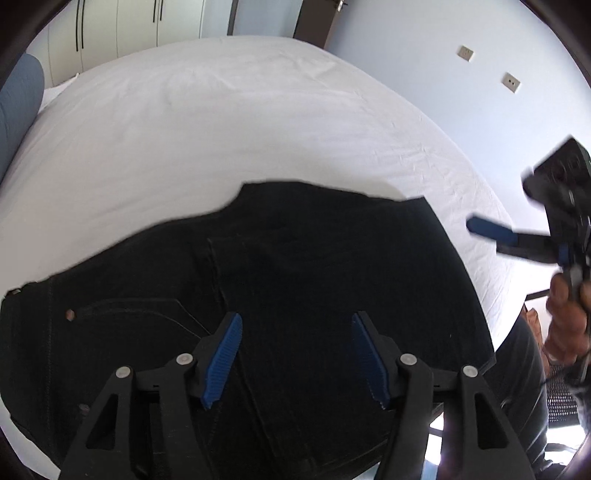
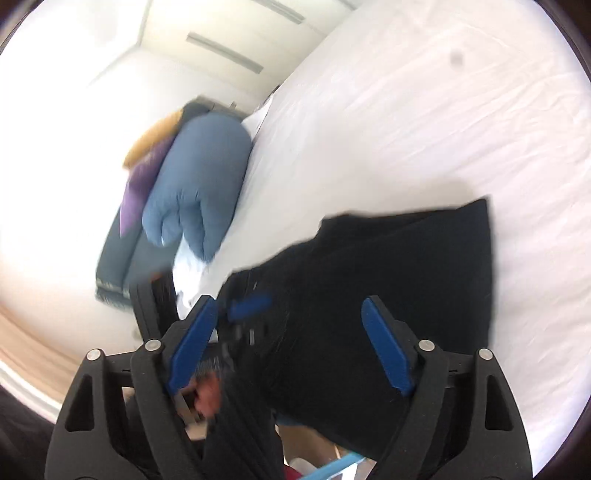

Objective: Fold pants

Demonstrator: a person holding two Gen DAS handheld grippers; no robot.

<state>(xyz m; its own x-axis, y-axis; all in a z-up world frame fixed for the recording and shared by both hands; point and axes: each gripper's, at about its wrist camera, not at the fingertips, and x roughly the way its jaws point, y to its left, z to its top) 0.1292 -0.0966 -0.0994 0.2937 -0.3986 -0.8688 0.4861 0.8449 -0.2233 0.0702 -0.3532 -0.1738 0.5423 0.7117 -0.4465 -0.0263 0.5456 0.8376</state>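
Observation:
Black pants (image 1: 295, 280) lie folded on the white bed sheet (image 1: 221, 129), near its front edge. My left gripper (image 1: 295, 325) hovers over them, open and empty, its blue pads spread wide. My right gripper (image 2: 291, 317) is also open and empty, above the pants (image 2: 388, 273). It shows blurred at the right of the left wrist view (image 1: 517, 236), off the bed's right side. The left gripper's blue pad (image 2: 251, 304) shows blurred in the right wrist view.
A blue rolled duvet or pillow (image 2: 199, 177) lies at the bed's left side, with purple and orange cloth (image 2: 144, 162) beside it. White wardrobes (image 1: 122, 26) stand behind the bed. A wall with sockets (image 1: 511, 82) is to the right.

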